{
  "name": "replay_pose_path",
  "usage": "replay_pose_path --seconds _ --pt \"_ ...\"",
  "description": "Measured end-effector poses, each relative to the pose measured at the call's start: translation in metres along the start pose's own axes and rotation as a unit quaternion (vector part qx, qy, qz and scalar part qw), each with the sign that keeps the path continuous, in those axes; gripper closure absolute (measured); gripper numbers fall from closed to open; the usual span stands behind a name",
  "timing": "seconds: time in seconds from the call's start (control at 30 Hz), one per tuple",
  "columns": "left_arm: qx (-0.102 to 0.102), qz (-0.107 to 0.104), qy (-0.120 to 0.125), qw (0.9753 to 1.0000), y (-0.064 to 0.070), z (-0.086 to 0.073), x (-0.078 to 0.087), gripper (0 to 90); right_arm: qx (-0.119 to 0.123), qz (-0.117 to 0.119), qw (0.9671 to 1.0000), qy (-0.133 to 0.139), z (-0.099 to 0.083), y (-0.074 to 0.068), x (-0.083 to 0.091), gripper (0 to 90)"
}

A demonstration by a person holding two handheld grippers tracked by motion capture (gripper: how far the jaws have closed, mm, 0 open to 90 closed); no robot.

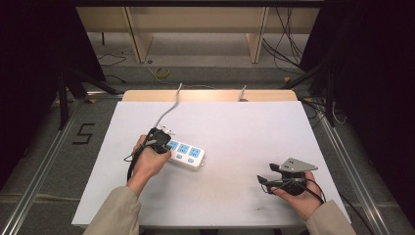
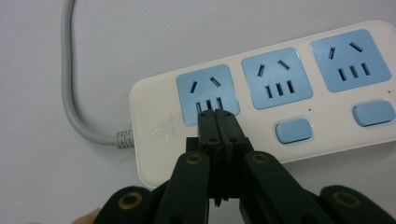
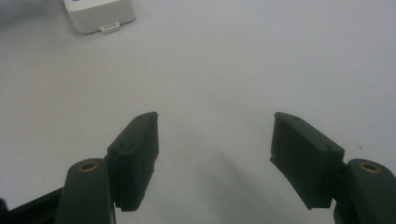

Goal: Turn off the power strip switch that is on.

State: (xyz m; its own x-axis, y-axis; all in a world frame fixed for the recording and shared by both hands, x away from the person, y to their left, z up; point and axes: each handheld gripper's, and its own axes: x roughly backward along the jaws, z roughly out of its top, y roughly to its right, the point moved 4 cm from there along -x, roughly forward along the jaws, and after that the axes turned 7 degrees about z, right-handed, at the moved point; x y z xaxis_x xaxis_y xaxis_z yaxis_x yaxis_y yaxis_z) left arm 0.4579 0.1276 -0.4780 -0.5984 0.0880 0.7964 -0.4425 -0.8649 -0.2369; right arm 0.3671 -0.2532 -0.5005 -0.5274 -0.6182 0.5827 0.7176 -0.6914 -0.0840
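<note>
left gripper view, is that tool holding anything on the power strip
Nothing is held. The left tool is shut with its tips over the power strip, at the first blue socket. The right tool is open, empty.

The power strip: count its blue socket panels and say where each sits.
3, in a row along the power strip: one by the cord end, partly covered by the shut left tongs, one in the middle, one farthest.

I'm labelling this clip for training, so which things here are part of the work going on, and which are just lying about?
In the job:
- left tool, jaws shut, tips on the power strip's end socket
- power strip, white with blue sockets
- its grey cord

Lying about:
- right tool, open, above bare table
- yellow cable coil on the floor
- white table
</note>
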Motion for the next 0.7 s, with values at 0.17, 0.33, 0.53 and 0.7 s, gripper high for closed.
replay_pose_path --seconds 0.17,0.33,0.53,0.7 --pt "-0.001 0.0 -0.001 1.0 0.0003 0.0004 -0.0021 89.6 0.0 0.0 1.0 0.0 0.0001 0.0 0.0003 33.2" --pt "-0.002 -0.001 -0.003 1.0 0.0008 0.0005 -0.003 89.5 0.0 0.0 1.0 0.0 0.0001 0.0 0.0002 33.2" --pt "-0.002 0.0 -0.003 1.0 0.0004 0.0005 -0.0035 89.5 0.001 0.0 1.0 0.0 0.0001 0.0 0.0001 33.2" --pt "-0.001 0.002 -0.003 1.0 0.0015 0.0004 -0.0034 89.6 0.001 0.0 1.0 0.0 0.0 -0.0001 0.0001 33.2"
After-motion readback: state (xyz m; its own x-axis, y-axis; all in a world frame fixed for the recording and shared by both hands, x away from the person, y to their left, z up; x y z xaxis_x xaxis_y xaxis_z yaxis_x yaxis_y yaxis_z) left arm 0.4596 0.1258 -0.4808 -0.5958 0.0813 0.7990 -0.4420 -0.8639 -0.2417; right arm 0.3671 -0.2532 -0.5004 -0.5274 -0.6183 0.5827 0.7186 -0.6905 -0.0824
